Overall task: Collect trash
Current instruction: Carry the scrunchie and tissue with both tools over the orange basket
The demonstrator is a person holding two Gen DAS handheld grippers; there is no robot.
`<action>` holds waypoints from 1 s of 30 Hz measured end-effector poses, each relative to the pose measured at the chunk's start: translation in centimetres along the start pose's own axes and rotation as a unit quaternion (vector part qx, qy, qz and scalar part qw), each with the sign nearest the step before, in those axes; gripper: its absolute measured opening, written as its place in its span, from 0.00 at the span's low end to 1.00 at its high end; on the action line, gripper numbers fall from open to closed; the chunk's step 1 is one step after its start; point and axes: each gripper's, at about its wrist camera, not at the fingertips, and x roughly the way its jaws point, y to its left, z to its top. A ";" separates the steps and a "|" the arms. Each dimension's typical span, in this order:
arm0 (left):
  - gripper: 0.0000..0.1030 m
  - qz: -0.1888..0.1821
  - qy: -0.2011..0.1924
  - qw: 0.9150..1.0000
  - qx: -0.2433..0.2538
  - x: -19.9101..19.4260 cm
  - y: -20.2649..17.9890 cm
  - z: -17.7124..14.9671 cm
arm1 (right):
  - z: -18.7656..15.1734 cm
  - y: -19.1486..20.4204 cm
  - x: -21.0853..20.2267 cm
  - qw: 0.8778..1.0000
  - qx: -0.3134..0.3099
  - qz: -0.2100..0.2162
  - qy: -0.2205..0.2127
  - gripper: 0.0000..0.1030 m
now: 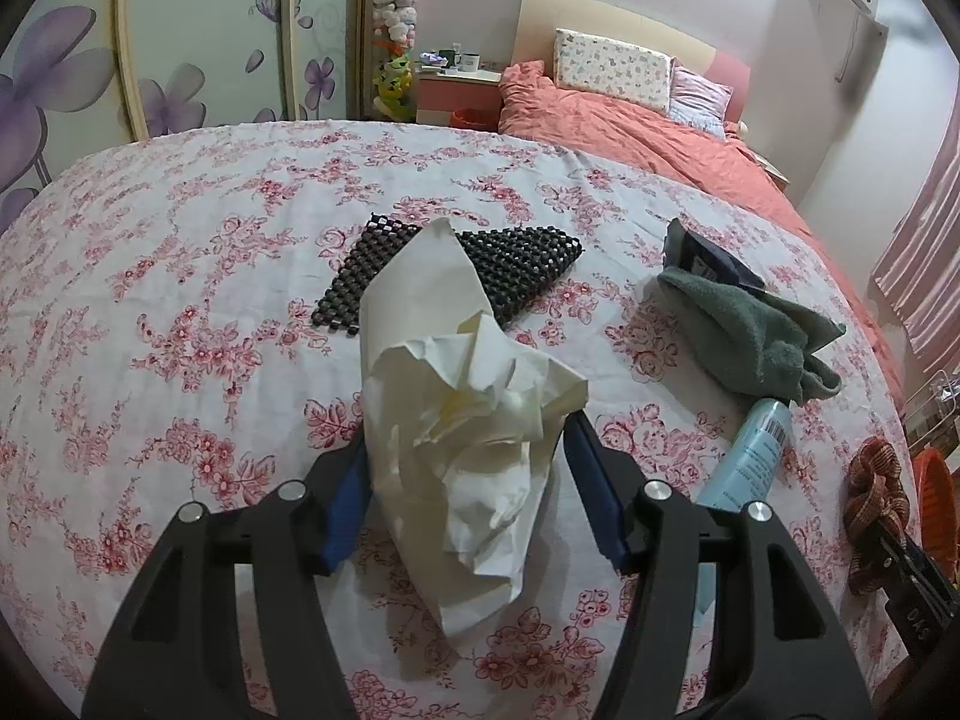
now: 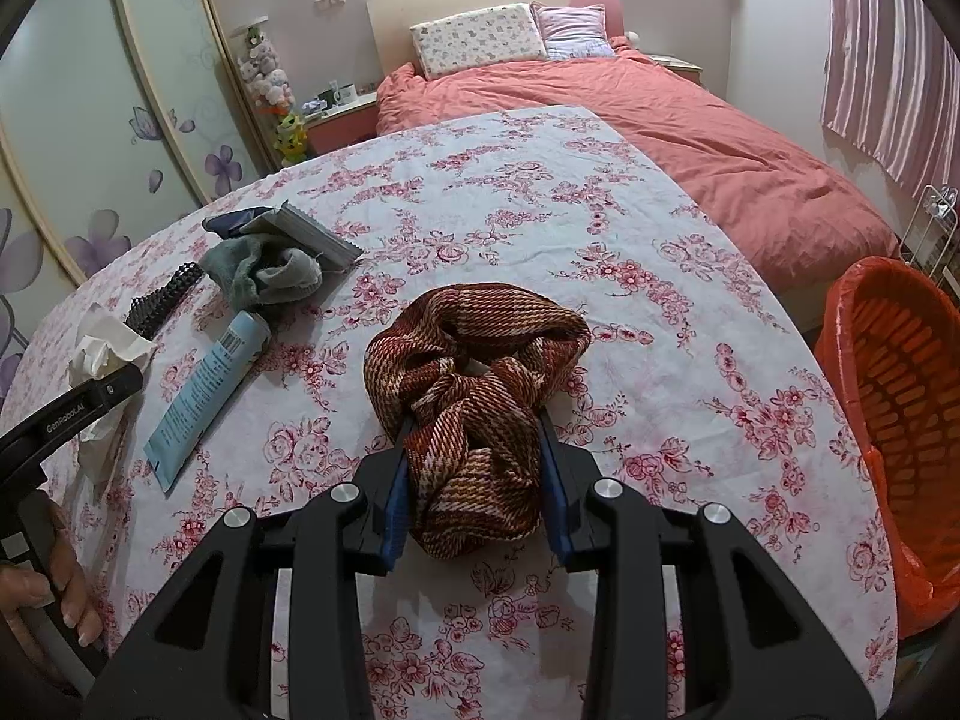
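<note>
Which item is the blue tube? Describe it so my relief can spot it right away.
Start at the table with the pink floral cloth. Left of the brown scrunchie in the right gripper, below the green towel, lies the blue tube. It alone is flat, pale blue plastic with a barcode.

Soft indoor light, sharp focus, fisheye-warped edges.

A worktop (image 2: 630, 228) under a white cloth with pink flowers carries a crumpled white paper (image 1: 462, 414); a black beaded mat (image 1: 510, 264); a grey-green towel (image 1: 750, 330) over a dark packet (image 1: 696, 252); a light blue tube (image 2: 204, 390); a brown woven cloth (image 2: 474, 384).
</note>
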 end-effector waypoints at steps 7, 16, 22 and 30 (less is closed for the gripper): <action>0.58 -0.005 -0.001 1.000 -0.004 -0.1 0.2 0.0 | 0.0 -0.1 0.0 1.000 0.000 0.001 0.000 0.35; 0.58 -0.008 -0.001 1.000 -0.005 -0.1 0.2 -0.1 | 0.0 -0.3 0.0 1.000 0.001 0.003 0.000 0.36; 0.45 -0.029 -0.005 1.000 -0.004 -0.4 0.3 -0.3 | 0.0 -0.5 -0.1 1.000 0.005 0.012 -0.001 0.34; 0.40 -0.034 -0.018 0.999 0.028 -2.9 -1.0 -1.3 | -0.9 0.2 -1.9 1.000 -0.002 0.019 -0.020 0.31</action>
